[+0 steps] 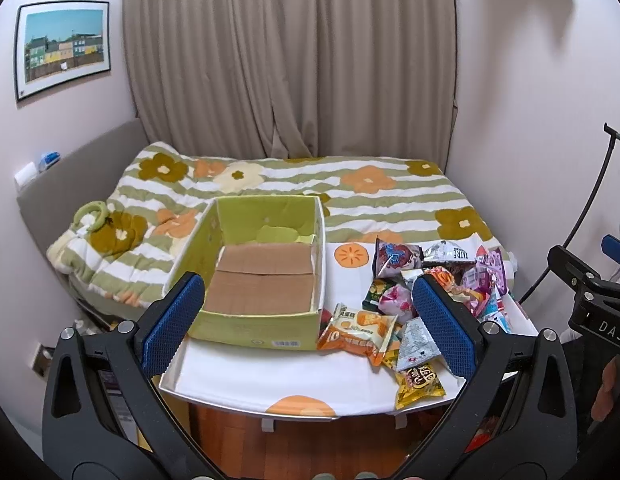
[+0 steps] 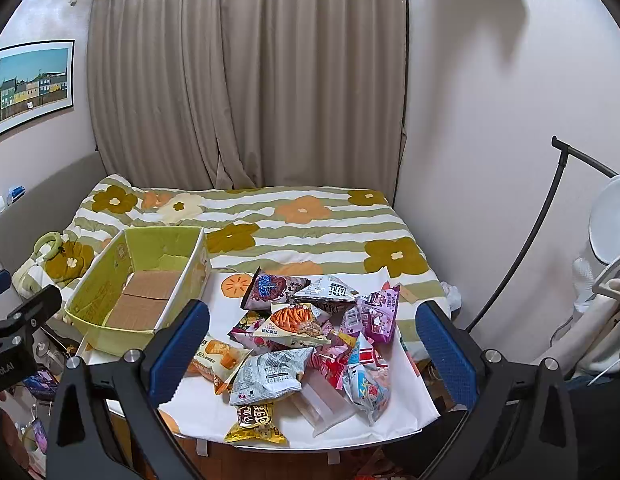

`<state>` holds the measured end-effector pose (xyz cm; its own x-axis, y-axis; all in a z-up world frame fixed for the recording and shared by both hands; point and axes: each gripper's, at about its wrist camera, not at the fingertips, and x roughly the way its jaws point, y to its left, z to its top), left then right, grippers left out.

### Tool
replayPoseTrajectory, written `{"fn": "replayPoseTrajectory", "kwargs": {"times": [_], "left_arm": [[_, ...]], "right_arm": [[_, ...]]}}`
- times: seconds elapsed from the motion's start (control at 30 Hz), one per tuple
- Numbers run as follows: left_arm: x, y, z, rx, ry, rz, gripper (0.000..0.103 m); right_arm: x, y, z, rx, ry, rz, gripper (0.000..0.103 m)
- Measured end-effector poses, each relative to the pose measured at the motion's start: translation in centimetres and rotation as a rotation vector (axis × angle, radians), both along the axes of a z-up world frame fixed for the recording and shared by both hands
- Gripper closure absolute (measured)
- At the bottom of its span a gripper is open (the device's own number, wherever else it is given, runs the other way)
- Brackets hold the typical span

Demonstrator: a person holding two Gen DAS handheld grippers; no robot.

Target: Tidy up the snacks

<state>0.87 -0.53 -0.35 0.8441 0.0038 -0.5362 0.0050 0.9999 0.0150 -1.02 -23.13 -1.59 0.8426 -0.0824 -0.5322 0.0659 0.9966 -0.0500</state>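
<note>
An open green cardboard box (image 1: 253, 332) with a bare brown bottom stands on the left of a small white table (image 1: 269, 376); it also shows in the right wrist view (image 2: 109, 340). A pile of snack packets (image 2: 310, 336) lies on the table's right half, also seen in the left wrist view (image 1: 422, 300). My left gripper (image 1: 307, 320) is open and empty, held above the table's front edge, over the box and the pile. My right gripper (image 2: 312, 348) is open and empty, held in front of the pile.
The table stands against a bed with a flowered green-striped quilt (image 1: 350, 200). Curtains (image 1: 289, 60) hang behind. A black stand (image 2: 542, 220) and a white lamp (image 2: 610, 216) are at the right. Wooden floor (image 1: 310, 448) lies below the table's front edge.
</note>
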Motion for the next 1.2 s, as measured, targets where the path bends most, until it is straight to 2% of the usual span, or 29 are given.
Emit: {"fn": "replayPoseTrajectory", "kwargs": {"times": [1.2], "left_arm": [[0.18,-0.77,-0.84,-0.016,0.015,-0.004,0.0]], "right_arm": [[0.25,0.1,0.22,0.002,0.01,0.002,0.0]]}}
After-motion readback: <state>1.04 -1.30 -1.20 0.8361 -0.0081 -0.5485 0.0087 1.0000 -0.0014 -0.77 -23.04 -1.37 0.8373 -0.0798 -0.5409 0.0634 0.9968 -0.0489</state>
